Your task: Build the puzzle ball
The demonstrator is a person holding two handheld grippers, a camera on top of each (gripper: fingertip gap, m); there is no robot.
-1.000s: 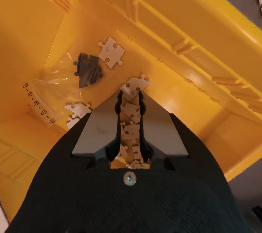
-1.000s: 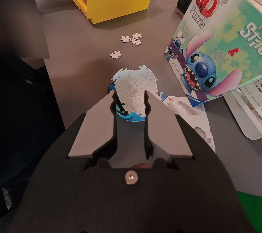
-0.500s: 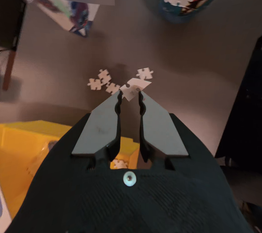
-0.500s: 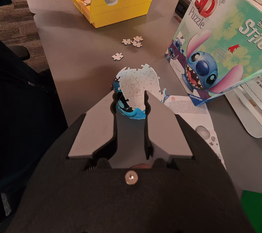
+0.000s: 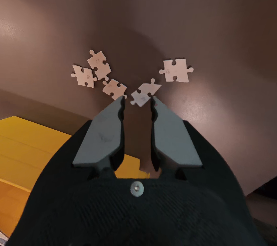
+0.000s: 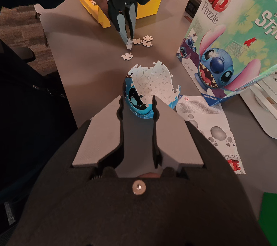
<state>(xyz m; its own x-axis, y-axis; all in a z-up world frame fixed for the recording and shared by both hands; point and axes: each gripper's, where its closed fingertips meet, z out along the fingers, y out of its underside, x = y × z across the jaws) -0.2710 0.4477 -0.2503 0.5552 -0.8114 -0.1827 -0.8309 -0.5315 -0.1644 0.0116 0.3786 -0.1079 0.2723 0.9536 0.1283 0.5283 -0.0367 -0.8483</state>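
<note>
The half-built puzzle ball (image 6: pixel 151 82), blue outside and white inside, sits open side up on the grey table. My right gripper (image 6: pixel 136 97) is open and empty just in front of it. My left gripper (image 5: pixel 138 97) is open low over the table, also seen in the right wrist view (image 6: pixel 128 39). A white puzzle piece (image 5: pixel 143 93) lies just past its tips, clear of the left finger (image 5: pixel 104 130); in the right wrist view (image 6: pixel 129 44) it sits under the tips. Loose white pieces lie around it: three to the left (image 5: pixel 99 67) and one to the right (image 5: pixel 175 70).
The yellow bin (image 6: pixel 149 9) stands behind the left gripper, and its rim (image 5: pixel 30 148) shows below that gripper. The puzzle box (image 6: pixel 232 29) stands at the right with an instruction sheet (image 6: pixel 206 118) in front. The table's left edge (image 6: pixel 60 73) is close to the ball. Some 35 centimeters of space lies between my two pairs of fingers.
My left gripper lifted a white piece out of the yellow bin, carried it to the loose pieces on the table, came down low and opened its jaws. The right gripper barely moved.
</note>
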